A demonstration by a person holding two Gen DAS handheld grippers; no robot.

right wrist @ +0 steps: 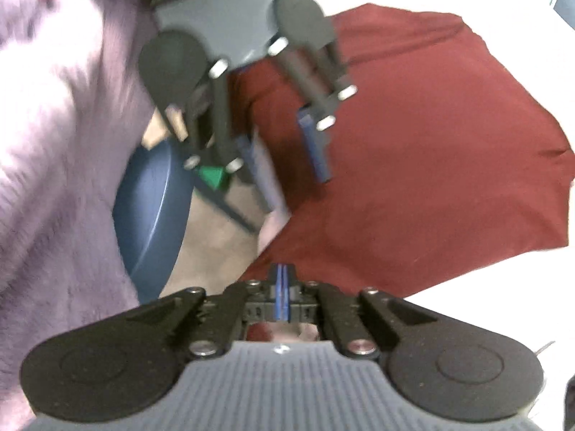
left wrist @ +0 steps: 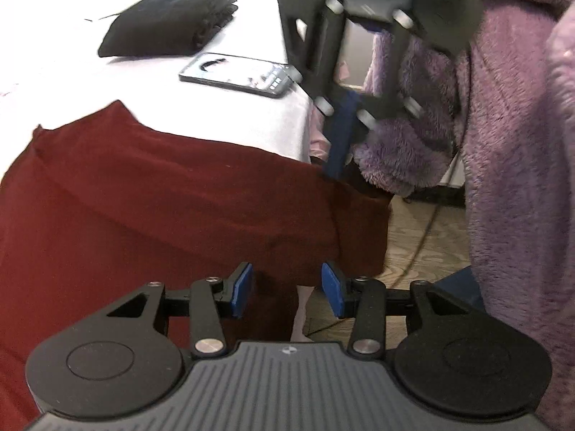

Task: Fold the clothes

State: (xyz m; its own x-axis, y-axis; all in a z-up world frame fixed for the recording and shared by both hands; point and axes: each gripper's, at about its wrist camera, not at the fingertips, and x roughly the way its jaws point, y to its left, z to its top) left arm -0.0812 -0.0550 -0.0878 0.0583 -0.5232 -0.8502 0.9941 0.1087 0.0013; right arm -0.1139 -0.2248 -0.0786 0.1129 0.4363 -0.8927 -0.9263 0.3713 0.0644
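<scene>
Folding the red cloth (left wrist: 151,197) comes next, so I want a good hold on its hanging edge first. My left gripper (left wrist: 285,289) has its jaws open with nothing between them, right by the corner that droops off the worktop (left wrist: 251,118). My right gripper (right wrist: 281,292) has its jaws closed; I cannot tell if any cloth is pinched. I should grab both corners and lift evenly. The white worktop also carries a phone (left wrist: 239,73) and a folded black garment (left wrist: 172,18). A fluffy purple robe (left wrist: 510,143) hangs close by

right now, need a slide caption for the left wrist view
Left gripper open over the dark red garment draped off the white table.
</scene>
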